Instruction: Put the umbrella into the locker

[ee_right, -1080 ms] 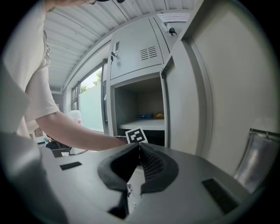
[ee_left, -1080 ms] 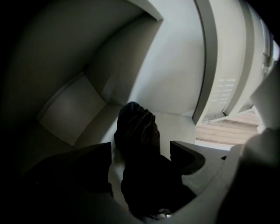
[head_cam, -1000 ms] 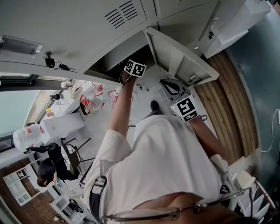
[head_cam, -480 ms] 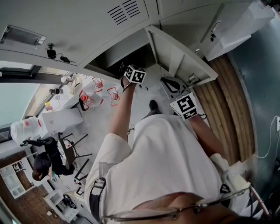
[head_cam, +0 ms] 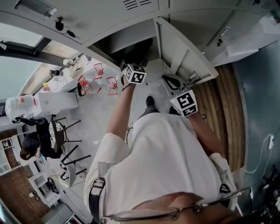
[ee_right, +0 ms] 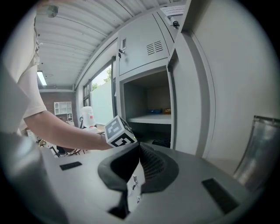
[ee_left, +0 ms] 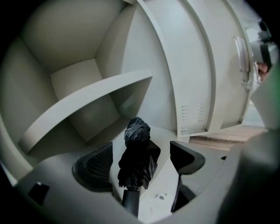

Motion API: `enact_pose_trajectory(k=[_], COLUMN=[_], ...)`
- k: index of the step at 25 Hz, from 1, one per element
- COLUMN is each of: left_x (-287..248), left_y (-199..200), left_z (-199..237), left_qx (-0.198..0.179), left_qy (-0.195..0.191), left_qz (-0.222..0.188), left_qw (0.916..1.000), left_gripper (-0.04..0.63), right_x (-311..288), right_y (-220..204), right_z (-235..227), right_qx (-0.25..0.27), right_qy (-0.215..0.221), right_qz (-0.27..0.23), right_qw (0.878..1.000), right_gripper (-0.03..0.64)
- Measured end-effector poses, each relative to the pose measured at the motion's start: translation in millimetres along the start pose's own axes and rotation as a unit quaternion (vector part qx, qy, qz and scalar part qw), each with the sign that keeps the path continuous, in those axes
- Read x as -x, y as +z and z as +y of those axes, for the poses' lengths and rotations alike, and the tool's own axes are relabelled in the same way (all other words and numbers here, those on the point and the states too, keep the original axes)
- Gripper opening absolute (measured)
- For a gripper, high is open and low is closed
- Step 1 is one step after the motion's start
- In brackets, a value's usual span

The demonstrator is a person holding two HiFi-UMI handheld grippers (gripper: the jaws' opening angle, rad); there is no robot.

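Note:
The black folded umbrella (ee_left: 136, 153) lies on the floor of the open locker (ee_left: 83, 83), under its shelf (ee_left: 87, 100), handle end toward me. My left gripper (ee_left: 140, 148) is open, one pad on each side of the umbrella and clear of the fabric. In the head view the left gripper (head_cam: 134, 73) is held out at the locker mouth (head_cam: 127, 46), beside the swung-out door (head_cam: 181, 52). My right gripper (ee_right: 138, 151) is shut with nothing between its pads; it hangs back near the door (head_cam: 187, 104). From the right gripper view a dark shape (ee_right: 161, 142) shows low in the locker.
Small blue and orange items (ee_right: 157, 111) sit on the locker shelf. More closed lockers (head_cam: 87, 13) run along the wall. To the left stand a table with red-topped containers (head_cam: 94, 83), chairs (head_cam: 65, 140) and a seated person (head_cam: 30, 146). A wooden floor strip (head_cam: 223, 100) runs on the right.
The head view has tilted, so the locker sits higher in frame. The left gripper stays at the locker mouth, slightly lower; the right gripper has barely moved.

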State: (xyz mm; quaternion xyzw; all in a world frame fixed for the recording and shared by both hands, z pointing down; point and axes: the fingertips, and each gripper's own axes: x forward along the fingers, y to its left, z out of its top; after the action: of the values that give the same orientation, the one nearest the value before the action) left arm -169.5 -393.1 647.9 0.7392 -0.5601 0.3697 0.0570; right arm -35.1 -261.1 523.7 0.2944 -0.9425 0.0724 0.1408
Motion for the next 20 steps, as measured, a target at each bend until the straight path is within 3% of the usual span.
enact_pose_trajectory(k=[4, 8, 15, 20], left_x=[26.2, 47.3, 83.8, 99.2], left_y=[-2.0, -13.3, -34.3, -50.2], left_z=[0.8, -7.1, -24.7, -31.7], left_qx=[0.03, 0.095, 0.201, 0.252], left_qy=[0.014, 0.0, -0.021, -0.031], left_qz=[-0.026, -0.044, -0.074, -0.091], left_qw=[0.9991, 0.9945, 0.9766, 0.963], left_gripper=[0.407, 0.407, 0.4, 0.396], right_x=[3.0, 5.9, -2.2, -10.2], right_y=[-5.8, -11.3, -20.3, -25.7], right_z=[7.1, 13.3, 16.6, 14.1], right_qx=[0.012, 0.02, 0.019, 0.012], right_qy=[0.022, 0.043, 0.066, 0.06], right_qz=[0.001, 0.009, 0.013, 0.016], right_qw=[1.0, 0.999, 0.998, 0.998], right_gripper=[0.008, 0.008, 0.008, 0.008])
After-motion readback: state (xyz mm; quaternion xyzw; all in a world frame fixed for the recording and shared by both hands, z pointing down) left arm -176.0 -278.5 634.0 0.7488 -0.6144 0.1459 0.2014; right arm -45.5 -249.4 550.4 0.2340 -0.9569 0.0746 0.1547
